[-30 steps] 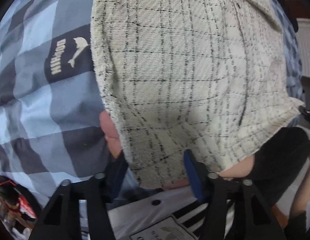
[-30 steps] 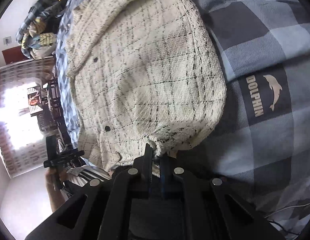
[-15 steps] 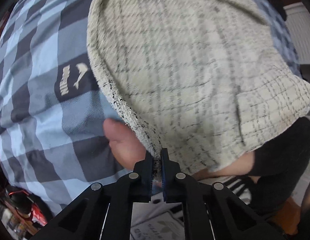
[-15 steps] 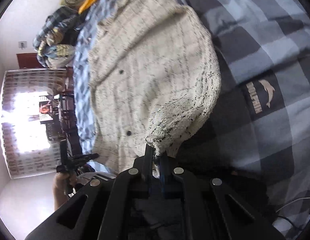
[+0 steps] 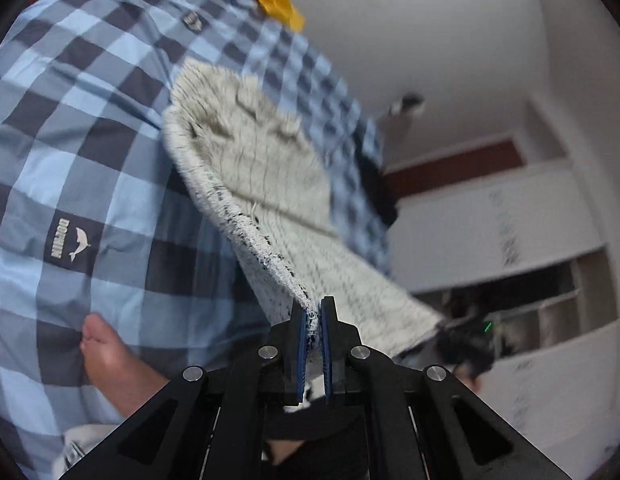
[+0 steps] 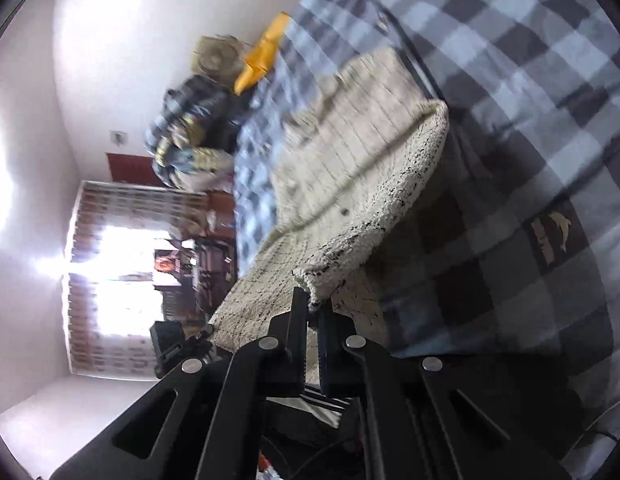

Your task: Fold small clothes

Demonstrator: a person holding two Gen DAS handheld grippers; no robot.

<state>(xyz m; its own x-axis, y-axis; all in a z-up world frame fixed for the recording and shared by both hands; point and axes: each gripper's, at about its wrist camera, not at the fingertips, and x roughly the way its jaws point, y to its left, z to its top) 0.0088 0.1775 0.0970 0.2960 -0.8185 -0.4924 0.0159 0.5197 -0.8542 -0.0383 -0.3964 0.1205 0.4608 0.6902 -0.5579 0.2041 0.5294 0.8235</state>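
one cream checked jacket (image 5: pixel 266 168) lying on checkered bed (image 5: pixel 90 128); two grippers, left gripper (image 5: pixel 313 312) and right gripper (image 6: pixel 313 304), jaws pinching its hem.

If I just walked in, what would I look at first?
First, the fuzzy cream jacket with thin black checks, lifted off the bed at its near edge. The left gripper and the right gripper each pinch a bottom corner of it. Under it spreads a blue checked blanket with a little dolphin logo, and a yellow cloth lies at the far end.
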